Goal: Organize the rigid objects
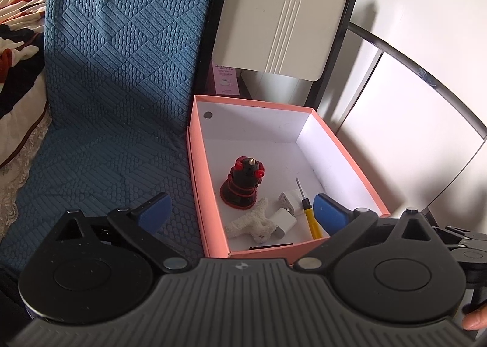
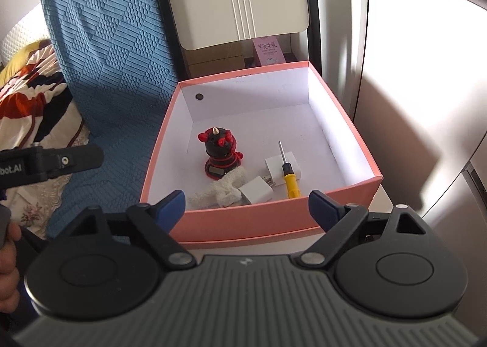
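A home bedroom: patterned quilt (image 1: 18, 51), blue textured cover (image 1: 121, 73), bedside stand (image 2: 380, 207).

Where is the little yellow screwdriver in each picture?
Left wrist view: the yellow screwdriver lies in the pink box, low and right of middle, partly behind the left gripper's right finger.
Right wrist view: the yellow screwdriver lies in the pink box, right of middle, its tip over a white charger.
Shared landmark: the black and red figurine stands to its left in both.
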{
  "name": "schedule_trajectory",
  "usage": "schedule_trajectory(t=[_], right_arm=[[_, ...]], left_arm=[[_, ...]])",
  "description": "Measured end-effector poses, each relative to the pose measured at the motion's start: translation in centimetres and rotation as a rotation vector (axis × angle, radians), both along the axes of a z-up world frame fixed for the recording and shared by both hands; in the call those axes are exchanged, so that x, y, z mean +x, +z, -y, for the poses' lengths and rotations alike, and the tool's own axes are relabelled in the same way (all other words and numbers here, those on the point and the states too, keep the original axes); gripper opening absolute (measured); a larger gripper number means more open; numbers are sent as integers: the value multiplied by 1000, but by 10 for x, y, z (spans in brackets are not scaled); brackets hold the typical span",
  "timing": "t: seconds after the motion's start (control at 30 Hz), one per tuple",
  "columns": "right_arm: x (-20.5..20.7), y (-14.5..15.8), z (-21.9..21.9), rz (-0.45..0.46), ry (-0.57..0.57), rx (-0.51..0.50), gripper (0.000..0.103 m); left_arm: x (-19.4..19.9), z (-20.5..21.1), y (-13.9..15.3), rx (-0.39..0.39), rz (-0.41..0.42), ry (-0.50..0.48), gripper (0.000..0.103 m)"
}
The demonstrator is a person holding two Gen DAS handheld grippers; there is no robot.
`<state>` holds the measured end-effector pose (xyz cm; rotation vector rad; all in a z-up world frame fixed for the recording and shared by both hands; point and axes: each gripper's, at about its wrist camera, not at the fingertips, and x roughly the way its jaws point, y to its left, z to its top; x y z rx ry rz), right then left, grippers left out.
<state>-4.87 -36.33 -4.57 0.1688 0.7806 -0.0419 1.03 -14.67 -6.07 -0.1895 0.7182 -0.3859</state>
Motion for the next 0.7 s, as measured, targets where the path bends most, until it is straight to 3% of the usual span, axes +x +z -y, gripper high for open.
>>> schedule_trajectory(t=[0.7], right_arm=[[2,0,-1,5,9,-3,90]], left_arm=[[4,-1,-1,-16,-30,19,101]])
